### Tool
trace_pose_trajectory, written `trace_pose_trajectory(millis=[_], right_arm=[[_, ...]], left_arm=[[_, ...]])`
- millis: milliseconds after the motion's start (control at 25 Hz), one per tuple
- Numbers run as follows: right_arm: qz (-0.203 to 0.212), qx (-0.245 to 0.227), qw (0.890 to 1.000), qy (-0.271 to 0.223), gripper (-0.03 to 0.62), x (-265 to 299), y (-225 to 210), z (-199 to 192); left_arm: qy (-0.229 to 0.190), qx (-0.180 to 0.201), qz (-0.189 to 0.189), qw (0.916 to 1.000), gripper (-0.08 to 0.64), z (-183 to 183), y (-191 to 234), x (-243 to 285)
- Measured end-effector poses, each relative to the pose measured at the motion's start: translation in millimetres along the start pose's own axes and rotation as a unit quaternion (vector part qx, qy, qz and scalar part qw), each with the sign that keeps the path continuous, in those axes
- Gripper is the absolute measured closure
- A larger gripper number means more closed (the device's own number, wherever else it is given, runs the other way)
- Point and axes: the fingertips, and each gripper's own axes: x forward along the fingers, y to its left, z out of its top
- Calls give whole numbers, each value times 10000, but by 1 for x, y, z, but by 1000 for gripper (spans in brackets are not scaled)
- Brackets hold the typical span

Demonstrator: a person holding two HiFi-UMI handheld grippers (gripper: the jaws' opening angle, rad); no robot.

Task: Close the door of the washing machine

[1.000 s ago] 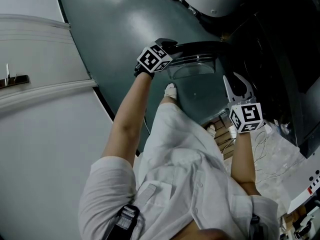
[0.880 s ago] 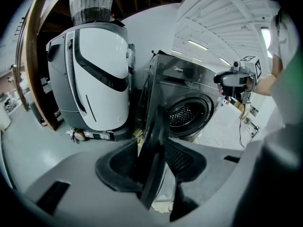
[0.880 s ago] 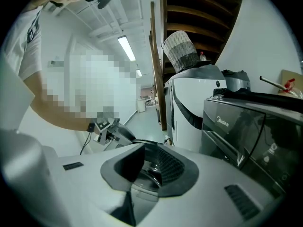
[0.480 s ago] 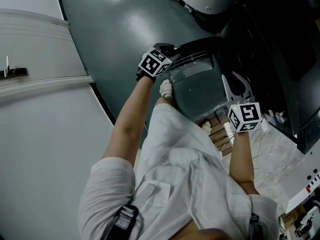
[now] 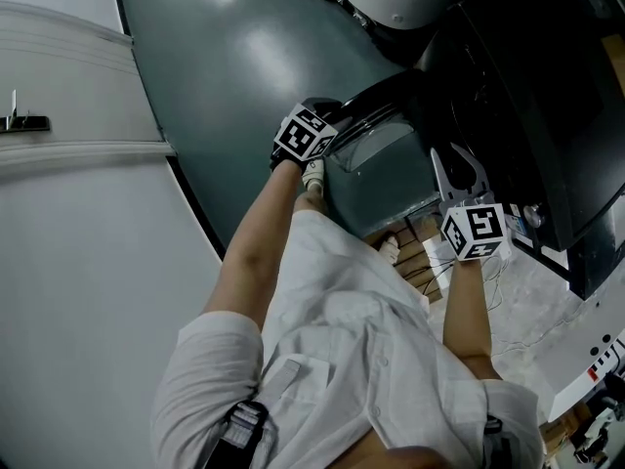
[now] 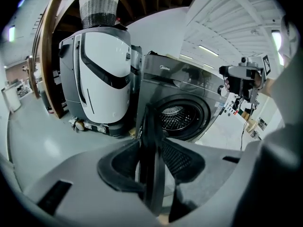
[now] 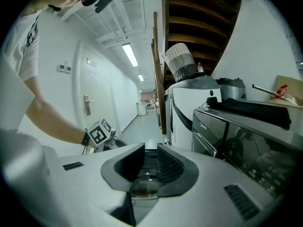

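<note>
Left gripper view: the left tongs point(image 6: 154, 152), just closing, clamp the upright rim of the open door point(image 6: 150, 122); the washing machine point(image 6: 189, 86) lies straight beyond. The right tongs point(image 7: 150, 163) stand apart over the door glass point(image 7: 144, 191).

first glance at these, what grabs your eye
The washing machine stands mid-frame in the left gripper view, its dark drum gaping open. Right in front, the left claw has just been closing on the black rim of the door, which stands between its jaws. Left of the washer, a tall white appliance carries a woven basket.
</note>
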Motion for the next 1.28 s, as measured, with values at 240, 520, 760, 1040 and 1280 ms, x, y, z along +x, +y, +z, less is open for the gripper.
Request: trace_pose_trajectory(millis=[240,520,760,1040,1280], right_arm=[[109,-144,9998,-71,495,-22,3,0],[98,-175,9997,-147,495,-53,-11,1],[55,-217,9995,-200,495,-81,-24,3],[-65,-127,9992,-376,495,-115,-40,0],[-217,4,9985,-497,495,-145,-54,-1]], left_arm=[[-146,-171,-110,9997,407,-3,-37,5],[-310,-325,-246,9987,407,-3,-85,16],[-443,-467,-389,9972,408,4,-125,28],[-480,-548,-461,9963,408,12,-165,48],[-523,-682,-656,9941,386,25,-200,63]])
